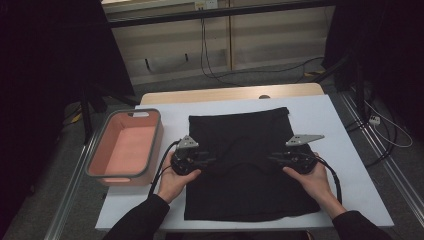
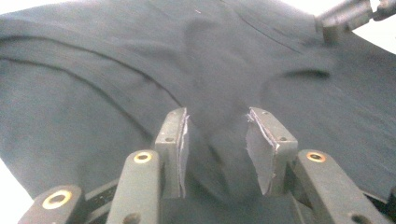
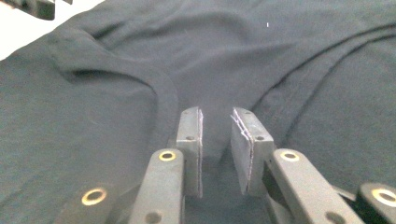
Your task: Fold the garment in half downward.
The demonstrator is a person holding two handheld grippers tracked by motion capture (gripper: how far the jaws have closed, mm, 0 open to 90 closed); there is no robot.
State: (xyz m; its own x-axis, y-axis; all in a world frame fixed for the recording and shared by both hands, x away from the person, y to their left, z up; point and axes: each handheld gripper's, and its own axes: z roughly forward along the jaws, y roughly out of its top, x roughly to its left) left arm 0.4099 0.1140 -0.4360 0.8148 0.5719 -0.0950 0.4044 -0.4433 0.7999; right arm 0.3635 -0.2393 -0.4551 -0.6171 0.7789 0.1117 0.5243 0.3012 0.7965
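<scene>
**Two grippers resting on a black cloth with their jaws apart**

Two hands are reaching in from the near edge of a white table [image 1: 345, 130], each holding a gripper over a black cloth [image 1: 240, 135] that is lying flat across the middle of the tabletop. The left gripper [image 1: 209, 161] is sitting at the cloth's left edge, about halfway down it, and is pointing inward to the right. The right gripper [image 1: 272, 160] is sitting at the cloth's right side, level with the other, and is pointing inward to the left. Both are well apart from each other, with rumpled cloth lying between them.

In the left gripper view, the left gripper [image 2: 217, 140] is standing with its jaws apart, and a soft ridge of the cloth [image 2: 93, 93] is rising in the gap; the pads are not pressing on it. In the right gripper view, the right gripper [image 3: 217, 140] is likewise standing with its jaws apart, in a narrower gap, with a fold of the cloth [image 3: 303, 70] lying loose between the pads.

A pink bin [image 1: 95, 160] with a grey rim is sitting on the table just left of the cloth, near the left hand [image 1: 172, 182].
</scene>
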